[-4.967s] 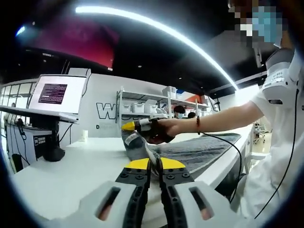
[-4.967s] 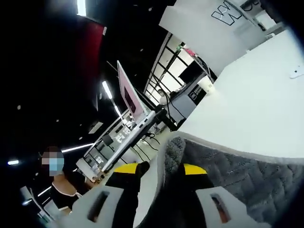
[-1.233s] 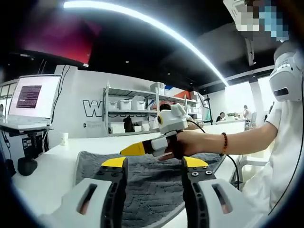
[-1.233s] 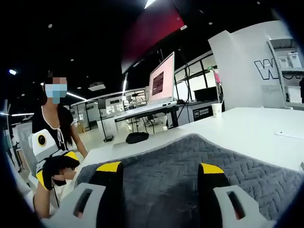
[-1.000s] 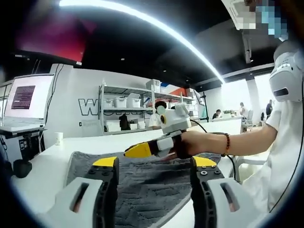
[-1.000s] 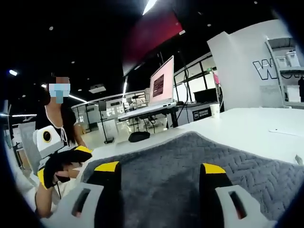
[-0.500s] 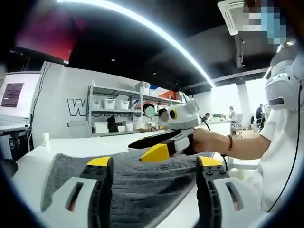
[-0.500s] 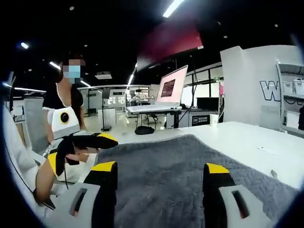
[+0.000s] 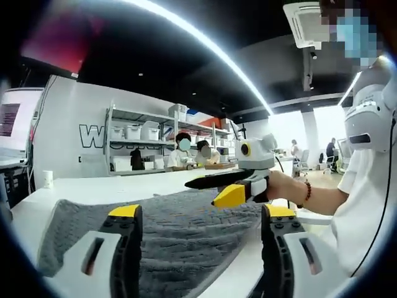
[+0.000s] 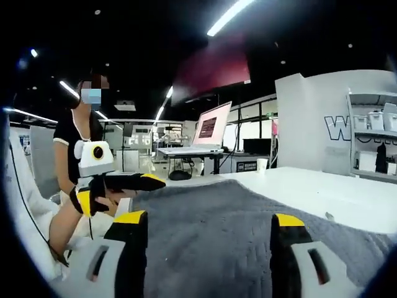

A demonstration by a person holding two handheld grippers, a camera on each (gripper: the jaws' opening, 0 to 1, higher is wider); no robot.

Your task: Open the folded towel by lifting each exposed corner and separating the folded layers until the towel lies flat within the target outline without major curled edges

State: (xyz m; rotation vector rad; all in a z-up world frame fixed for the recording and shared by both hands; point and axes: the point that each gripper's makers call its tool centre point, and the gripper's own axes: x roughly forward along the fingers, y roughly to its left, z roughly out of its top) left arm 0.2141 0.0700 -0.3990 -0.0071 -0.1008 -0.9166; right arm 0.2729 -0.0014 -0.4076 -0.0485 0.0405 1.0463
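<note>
Item: grey towel (image 9: 180, 223), chevron-textured, now spread in one layer across the white table (image 9: 105, 186). Five seconds back I had a bunched corner pinched in both tools; in the last second's frames the cloth lies open and low, with no raised fold that I can see. From the right gripper view the towel (image 10: 205, 230) runs wide beneath my jaws, its far edge smooth.

Left gripper (image 9: 200, 214): released, jaws spread wide, nothing between them, held just above the cloth. It has drawn back a little since a second ago, since more towel shows ahead of it.

Right gripper (image 10: 208, 220): likewise released and empty. In the left gripper view it crosses (image 9: 226, 186) above the towel's far side, where it has lifted and moved right.

Target outline: I cannot make one out, so placement is unconfirmed.

Judgement: unfolding appears essentially done; what remains is checking edges for curl and alignment.

Surroundings: shelving (image 9: 139, 146), laptop (image 10: 208, 130), bystanders.
</note>
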